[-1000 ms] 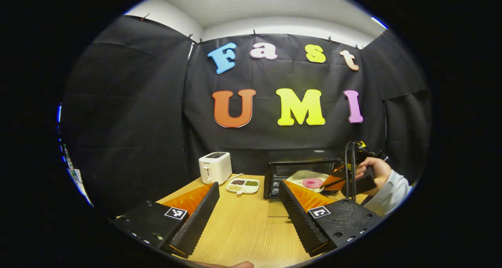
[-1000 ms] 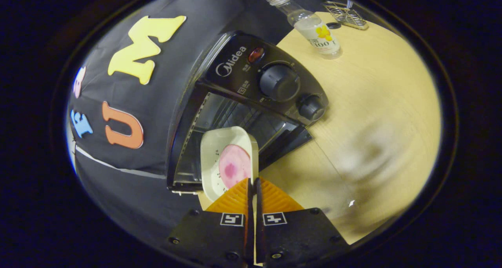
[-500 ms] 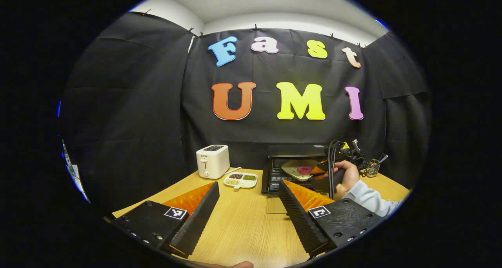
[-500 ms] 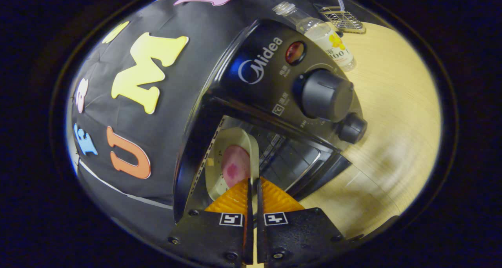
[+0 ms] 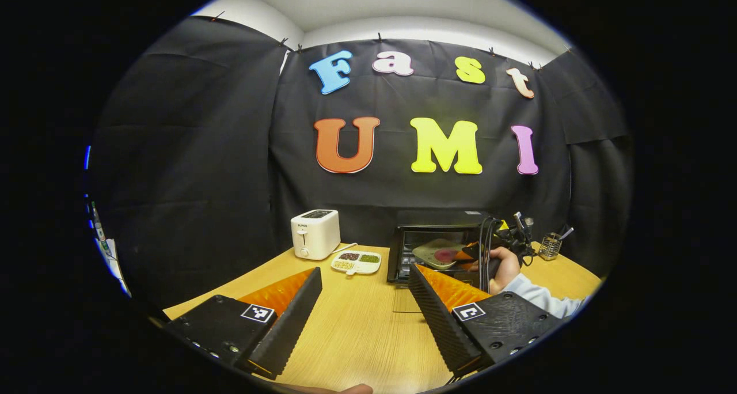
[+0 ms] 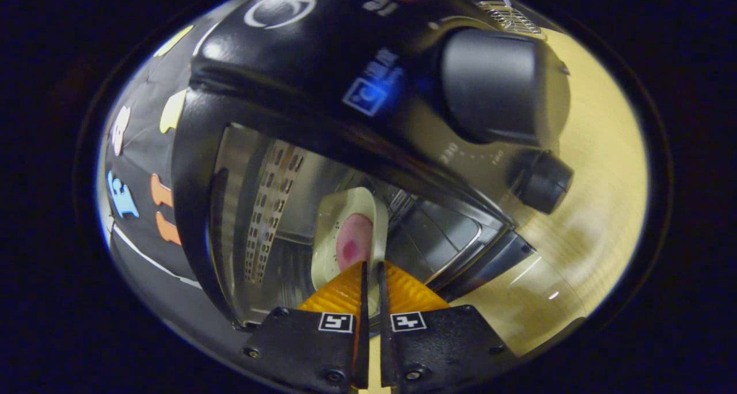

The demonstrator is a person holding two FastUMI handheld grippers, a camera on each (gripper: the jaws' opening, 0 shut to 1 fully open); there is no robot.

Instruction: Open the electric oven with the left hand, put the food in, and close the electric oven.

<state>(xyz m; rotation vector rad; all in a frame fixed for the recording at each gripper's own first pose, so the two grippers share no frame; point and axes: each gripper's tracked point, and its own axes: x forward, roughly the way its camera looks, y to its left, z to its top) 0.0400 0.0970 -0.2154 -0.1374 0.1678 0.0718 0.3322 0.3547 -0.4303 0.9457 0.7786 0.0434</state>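
We are at the loading step; our right gripper point(image 6: 370, 267), at lower centre of its view, is clenched on the plate point(image 6: 345, 233) of food, inside the open oven point(image 6: 322, 94); our left gripper point(image 5: 363, 302) waits released over the table point(image 5: 357, 336); next we judge: set down, release, withdraw.

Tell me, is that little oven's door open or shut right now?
Open. The oven shows its bare cavity, and the right gripper is pushing the plate of food inside.
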